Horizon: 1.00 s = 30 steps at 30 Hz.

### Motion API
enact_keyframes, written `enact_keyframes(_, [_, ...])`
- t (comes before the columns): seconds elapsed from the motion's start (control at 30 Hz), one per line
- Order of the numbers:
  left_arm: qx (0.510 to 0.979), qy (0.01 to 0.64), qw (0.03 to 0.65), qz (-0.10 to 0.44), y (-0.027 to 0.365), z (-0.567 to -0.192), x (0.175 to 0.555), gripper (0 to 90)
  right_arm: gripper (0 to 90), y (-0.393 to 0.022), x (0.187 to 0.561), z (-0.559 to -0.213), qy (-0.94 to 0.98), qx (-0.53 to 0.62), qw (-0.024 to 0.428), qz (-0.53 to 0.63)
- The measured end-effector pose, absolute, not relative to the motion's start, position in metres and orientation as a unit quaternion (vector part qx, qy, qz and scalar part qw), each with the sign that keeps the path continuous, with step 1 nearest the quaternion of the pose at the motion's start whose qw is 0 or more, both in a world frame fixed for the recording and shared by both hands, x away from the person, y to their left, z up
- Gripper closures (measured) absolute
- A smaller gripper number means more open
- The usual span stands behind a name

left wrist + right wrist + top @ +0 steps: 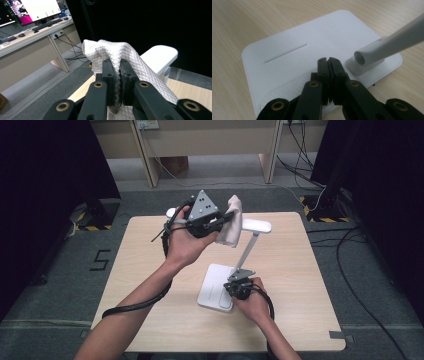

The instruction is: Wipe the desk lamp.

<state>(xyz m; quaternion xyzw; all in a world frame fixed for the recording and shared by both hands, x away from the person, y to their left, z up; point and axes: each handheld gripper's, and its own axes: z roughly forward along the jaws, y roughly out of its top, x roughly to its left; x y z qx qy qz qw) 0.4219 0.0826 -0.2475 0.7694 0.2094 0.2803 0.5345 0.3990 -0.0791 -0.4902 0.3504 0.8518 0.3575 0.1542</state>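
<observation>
A white desk lamp stands on the table, with a flat base (216, 287) (294, 57), a slanted arm (248, 249) (392, 43) and a long head (256, 225) (160, 56) at the top. My left gripper (226, 218) (117, 75) is raised beside the lamp head, shut on a white quilted cloth (231, 222) (112, 53) that drapes over its jaws and hangs against the head. My right gripper (235, 286) (328, 65) rests low over the lamp base near the arm's foot, its jaws shut with nothing between them.
The lamp stands on a light wooden table (150, 270) on grey carpet. Desks (210, 140) and cables (345, 250) lie beyond and to the right. A monitor (32, 10) and keyboard sit on a far desk.
</observation>
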Motion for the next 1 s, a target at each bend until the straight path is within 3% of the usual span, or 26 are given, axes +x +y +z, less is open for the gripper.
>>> enact_keyframes(1.0, [0.781, 0.186, 0.535, 0.263, 0.046, -0.246, 0.417, 84.3, 88.0, -0.079, 0.399, -0.491, 0.851, 0.347, 0.156, 0.361])
